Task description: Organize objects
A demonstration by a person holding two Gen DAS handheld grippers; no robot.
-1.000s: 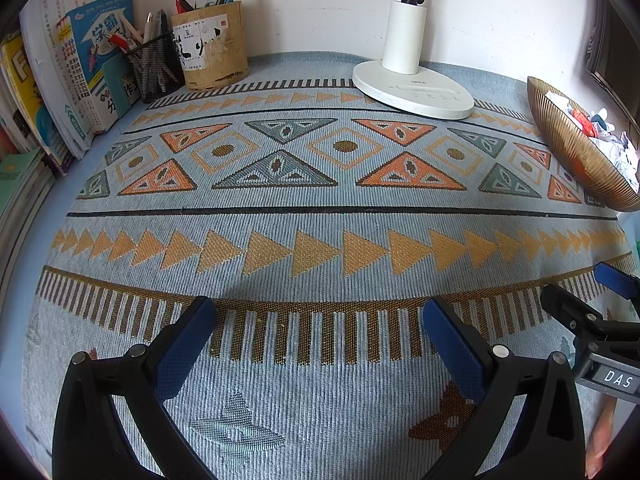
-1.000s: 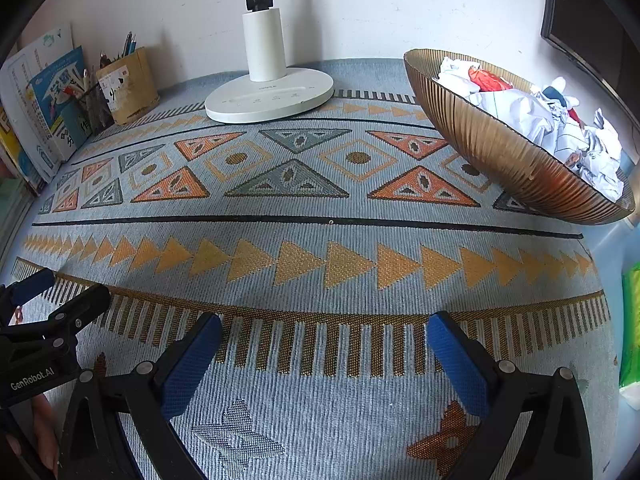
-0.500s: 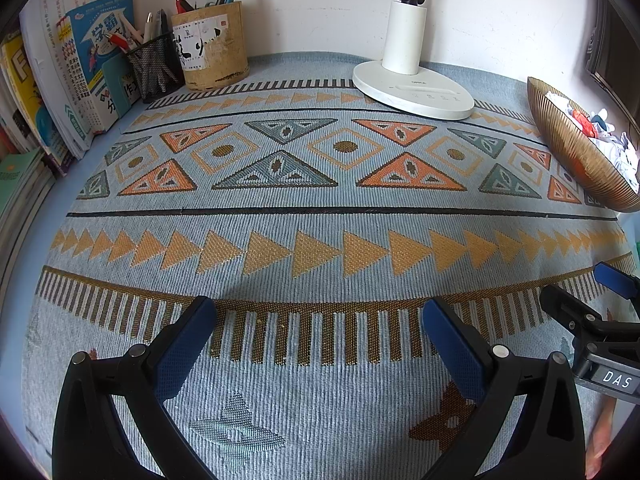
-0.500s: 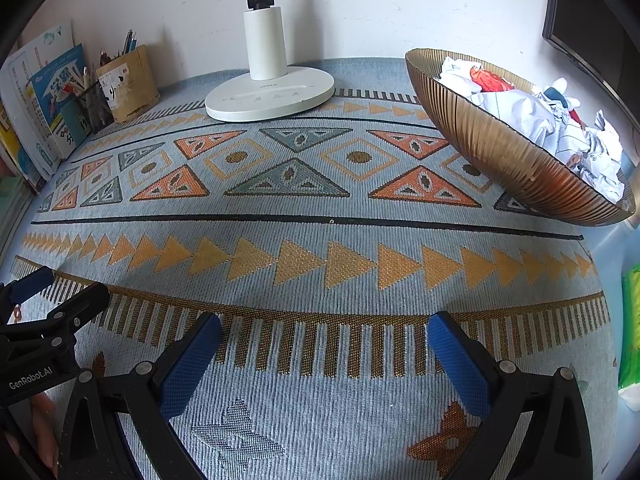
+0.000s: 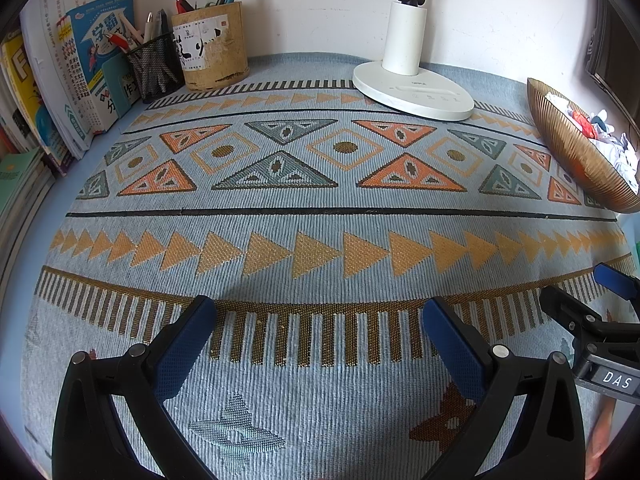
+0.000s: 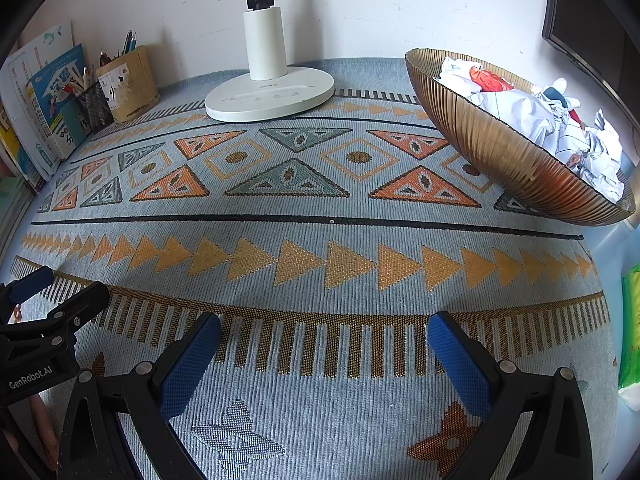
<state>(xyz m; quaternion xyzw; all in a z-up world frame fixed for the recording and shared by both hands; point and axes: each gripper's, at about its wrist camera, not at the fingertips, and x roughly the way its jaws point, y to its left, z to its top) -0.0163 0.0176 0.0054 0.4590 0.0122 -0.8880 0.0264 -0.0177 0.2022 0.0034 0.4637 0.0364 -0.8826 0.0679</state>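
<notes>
Nothing has shifted over the last second: I see the same mat (image 5: 320, 220) and both tools parked low over its near edge. At ten o'clock the books (image 5: 60, 80) and pen cups (image 5: 208, 48) stand against the wall; the lamp (image 6: 268, 92) sits at twelve. My left gripper (image 5: 320, 320) and right gripper (image 6: 324, 336) are spread wide, holding nothing. At two o'clock the bowl (image 6: 500, 152) holds crumpled paper (image 6: 560, 128). With no loose item on the mat, I judge the tidying is either finished or not begun.
</notes>
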